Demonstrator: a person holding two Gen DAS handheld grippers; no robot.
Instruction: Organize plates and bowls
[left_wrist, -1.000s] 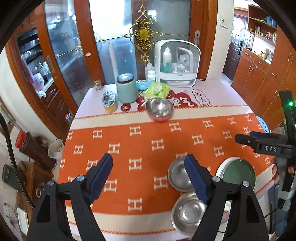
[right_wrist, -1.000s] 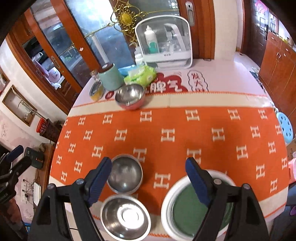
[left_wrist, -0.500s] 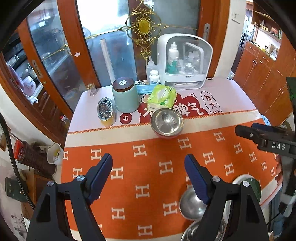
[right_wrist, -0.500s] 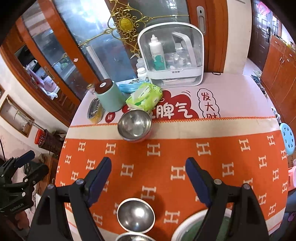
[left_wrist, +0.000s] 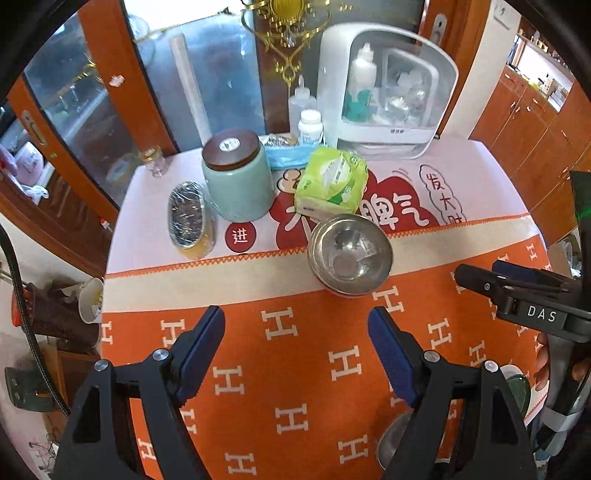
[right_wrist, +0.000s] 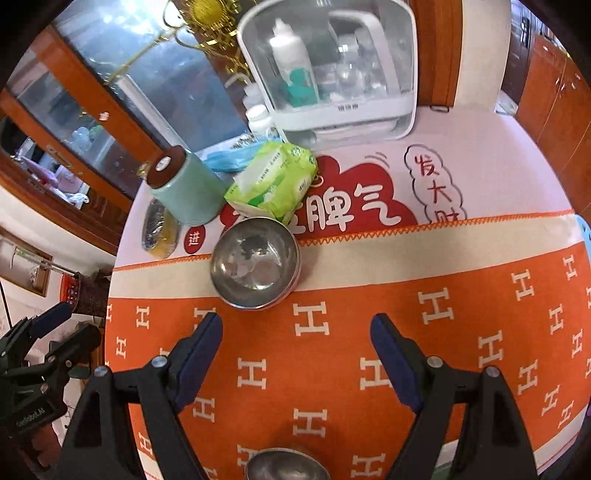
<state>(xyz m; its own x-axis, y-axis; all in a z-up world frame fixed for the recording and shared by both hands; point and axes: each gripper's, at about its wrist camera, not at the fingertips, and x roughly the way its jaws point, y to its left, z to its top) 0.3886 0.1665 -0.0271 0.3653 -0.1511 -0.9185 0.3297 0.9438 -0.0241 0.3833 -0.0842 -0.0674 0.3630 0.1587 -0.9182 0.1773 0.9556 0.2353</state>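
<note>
A round stainless-steel bowl (left_wrist: 350, 254) sits upright on the cream band of an orange tablecloth (left_wrist: 303, 354) patterned with white H shapes, toward the far side. Just beyond it lie a green tissue pack (left_wrist: 331, 184) and a pale green jar with a brown lid (left_wrist: 236, 177). Nearer, the left gripper (left_wrist: 296, 334) and right gripper (right_wrist: 296, 338) both hover with jaws spread wide, holding nothing.

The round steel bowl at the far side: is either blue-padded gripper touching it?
Apart. In both wrist views orange cloth shows between the steel bowl and the open left gripper and right gripper.
</note>
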